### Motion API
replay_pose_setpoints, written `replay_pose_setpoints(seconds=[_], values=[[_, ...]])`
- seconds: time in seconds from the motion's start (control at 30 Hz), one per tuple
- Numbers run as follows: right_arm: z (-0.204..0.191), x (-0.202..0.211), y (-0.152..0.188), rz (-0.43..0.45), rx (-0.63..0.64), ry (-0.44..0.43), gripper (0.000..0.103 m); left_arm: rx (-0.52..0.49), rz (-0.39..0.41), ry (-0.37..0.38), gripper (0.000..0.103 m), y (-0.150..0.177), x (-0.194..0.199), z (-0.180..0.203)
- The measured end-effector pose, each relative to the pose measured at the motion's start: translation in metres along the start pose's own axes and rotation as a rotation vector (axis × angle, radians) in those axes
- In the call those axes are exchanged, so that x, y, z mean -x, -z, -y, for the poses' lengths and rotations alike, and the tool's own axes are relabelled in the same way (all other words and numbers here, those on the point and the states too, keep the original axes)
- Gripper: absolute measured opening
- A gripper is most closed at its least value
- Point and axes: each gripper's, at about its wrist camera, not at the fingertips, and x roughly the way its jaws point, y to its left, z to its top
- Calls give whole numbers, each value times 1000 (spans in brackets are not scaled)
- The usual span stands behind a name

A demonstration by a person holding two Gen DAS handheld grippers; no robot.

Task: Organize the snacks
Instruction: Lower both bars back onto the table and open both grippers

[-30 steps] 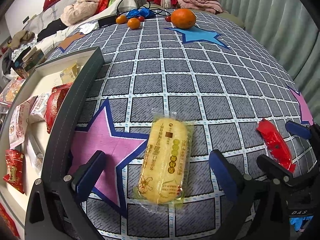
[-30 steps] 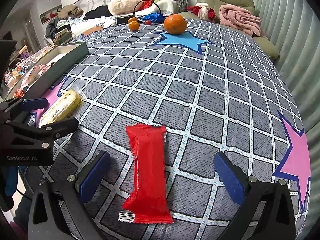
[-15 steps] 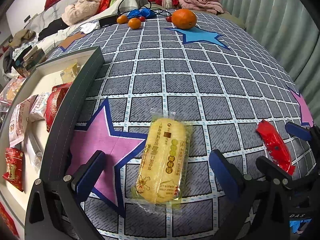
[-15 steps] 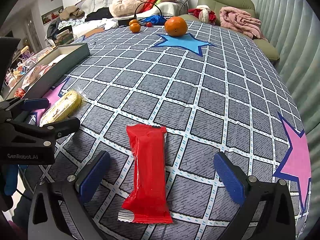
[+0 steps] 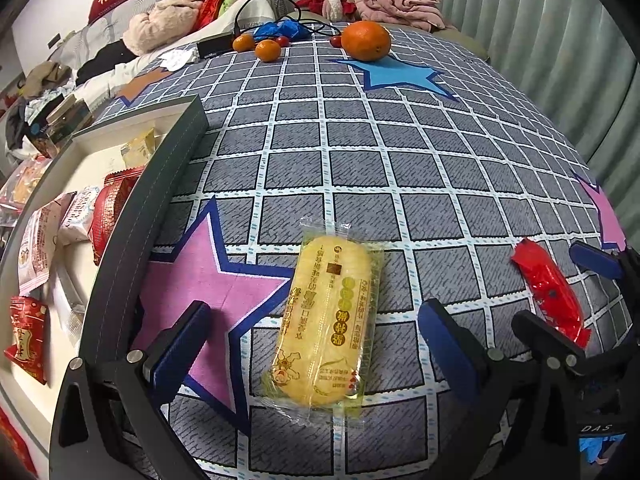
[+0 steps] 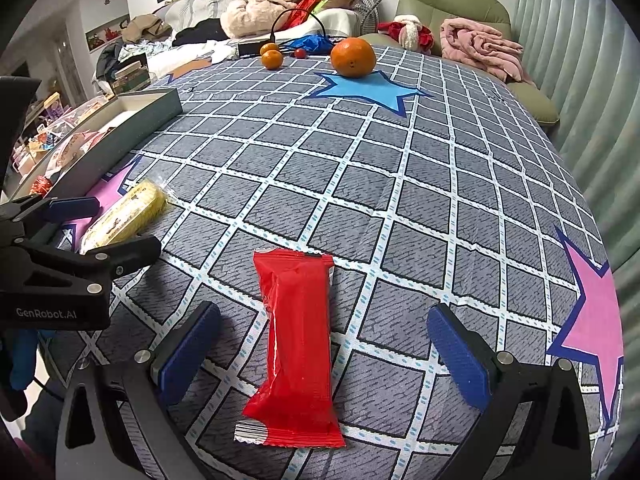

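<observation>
A yellow wrapped cake (image 5: 328, 320) lies flat on the checked cloth, between the fingers of my left gripper (image 5: 316, 344), which is open and empty around it. A red snack packet (image 6: 298, 340) lies between the fingers of my right gripper (image 6: 324, 344), also open and empty. The red packet shows at the right of the left wrist view (image 5: 550, 292), and the yellow cake at the left of the right wrist view (image 6: 124, 214). A dark-walled box (image 5: 132, 232) holding several snack packets stands to the left.
A large orange (image 5: 366, 40) and small tangerines (image 5: 267, 49) sit at the far end of the table with a black cable and a blue bag. A curtain runs along the right side. The left gripper's body (image 6: 60, 272) is close at the right gripper's left.
The left gripper has eased slightly forward over the yellow cake. The right gripper and the red packet have hardly moved.
</observation>
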Motion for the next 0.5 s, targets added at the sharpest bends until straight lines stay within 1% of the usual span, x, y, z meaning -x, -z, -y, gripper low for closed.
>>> replay_pose_setpoints(seconds=[0.2, 0.5], values=[[1, -4, -8, -38, 24, -16, 103, -22, -46, 10, 102, -5, -2, 3], [1, -7, -11, -58, 30, -19, 103, -29, -45, 17, 103, -5, -3, 3]])
